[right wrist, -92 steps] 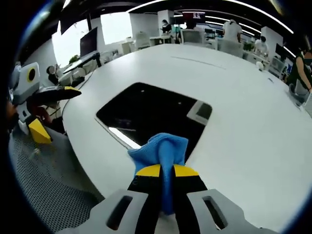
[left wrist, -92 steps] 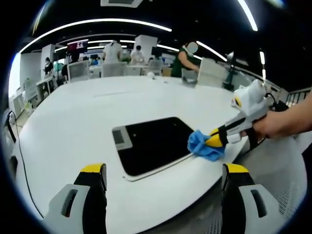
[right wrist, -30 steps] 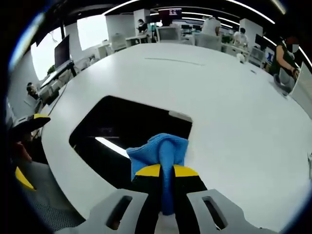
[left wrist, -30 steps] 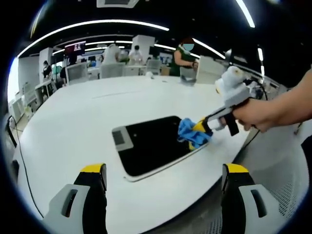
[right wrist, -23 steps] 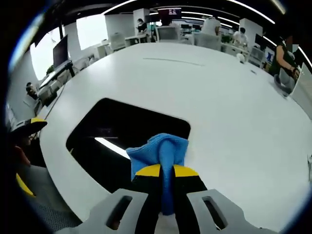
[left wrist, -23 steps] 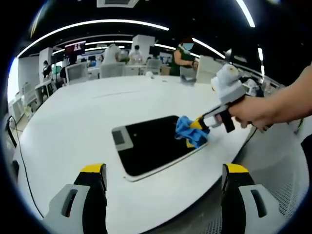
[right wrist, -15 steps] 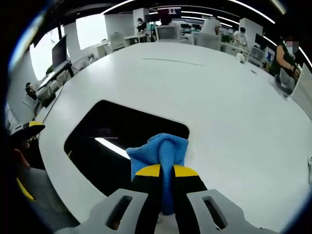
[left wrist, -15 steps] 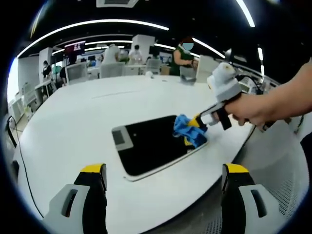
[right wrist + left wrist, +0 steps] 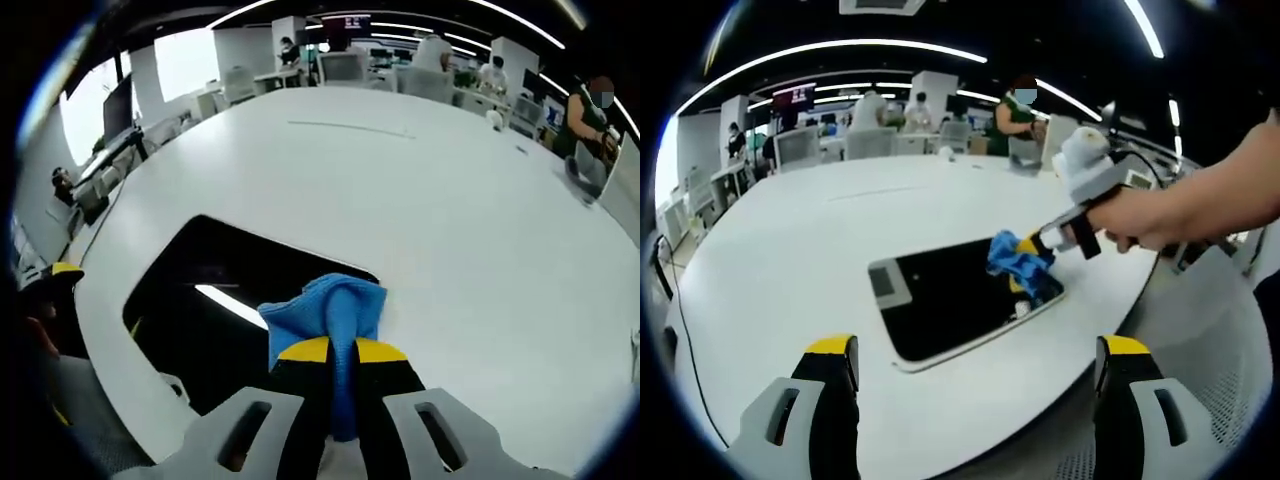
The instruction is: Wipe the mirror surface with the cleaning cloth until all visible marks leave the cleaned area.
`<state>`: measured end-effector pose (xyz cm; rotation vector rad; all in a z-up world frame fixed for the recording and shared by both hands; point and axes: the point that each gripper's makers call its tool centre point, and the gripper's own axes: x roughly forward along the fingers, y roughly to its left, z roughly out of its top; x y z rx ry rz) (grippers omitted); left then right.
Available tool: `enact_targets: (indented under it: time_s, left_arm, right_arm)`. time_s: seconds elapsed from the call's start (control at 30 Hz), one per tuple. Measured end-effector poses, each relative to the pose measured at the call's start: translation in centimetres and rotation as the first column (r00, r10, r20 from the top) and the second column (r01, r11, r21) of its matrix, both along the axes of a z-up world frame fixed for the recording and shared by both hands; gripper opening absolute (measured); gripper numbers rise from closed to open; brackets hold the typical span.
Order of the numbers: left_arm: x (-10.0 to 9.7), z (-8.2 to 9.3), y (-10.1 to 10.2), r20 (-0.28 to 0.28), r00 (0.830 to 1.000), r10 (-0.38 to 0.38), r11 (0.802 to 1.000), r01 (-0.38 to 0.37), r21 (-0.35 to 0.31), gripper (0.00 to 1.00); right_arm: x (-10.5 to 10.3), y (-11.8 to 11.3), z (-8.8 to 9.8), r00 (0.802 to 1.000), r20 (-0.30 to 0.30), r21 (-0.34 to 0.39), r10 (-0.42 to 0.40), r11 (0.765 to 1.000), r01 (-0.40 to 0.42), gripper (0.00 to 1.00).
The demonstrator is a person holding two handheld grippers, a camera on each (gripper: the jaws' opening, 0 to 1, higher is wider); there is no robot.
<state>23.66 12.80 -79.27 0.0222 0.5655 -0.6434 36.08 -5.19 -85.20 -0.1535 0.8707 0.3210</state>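
Two handheld grippers are working over a large white table (image 9: 790, 250) in a bright open office. A flat mirror (image 9: 940, 295) with a dark reflecting surface and a thin white frame is lying on the table near its curved edge. The right gripper (image 9: 1032, 243), held in a person's hand (image 9: 1140, 215), is reaching in from the right of the left gripper view, its yellow-tipped jaws clamped tight on a crumpled blue cleaning cloth (image 9: 1017, 265) that is pressing on the mirror's far right portion. In the right gripper view, the cloth (image 9: 330, 310) is bunching up between the closed jaws, with the dark mirror (image 9: 220, 310) lying to the left. The left gripper (image 9: 975, 395) is hanging near the table's edge, jaws spread wide apart and gripping nothing. People are sitting at desks far behind.
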Motion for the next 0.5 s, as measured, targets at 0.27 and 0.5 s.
enact_targets:
  time_s: [0.27,0.5]
  left_arm:
    - [0.1,0.1,0.0,-0.001,1.000,0.008,1.000,-0.008,-0.010,0.99]
    - [0.1,0.1,0.0,-0.001,1.000,0.011,1.000,-0.011,-0.010,0.99]
  right_arm:
    - [1.3,-0.1,-0.1,1.000,-0.005,0.011,-0.001,1.000,0.001,0.02]
    - [2.3,-0.1,-0.1,1.000,-0.002,0.015,0.004,1.000,-0.004,0.02]
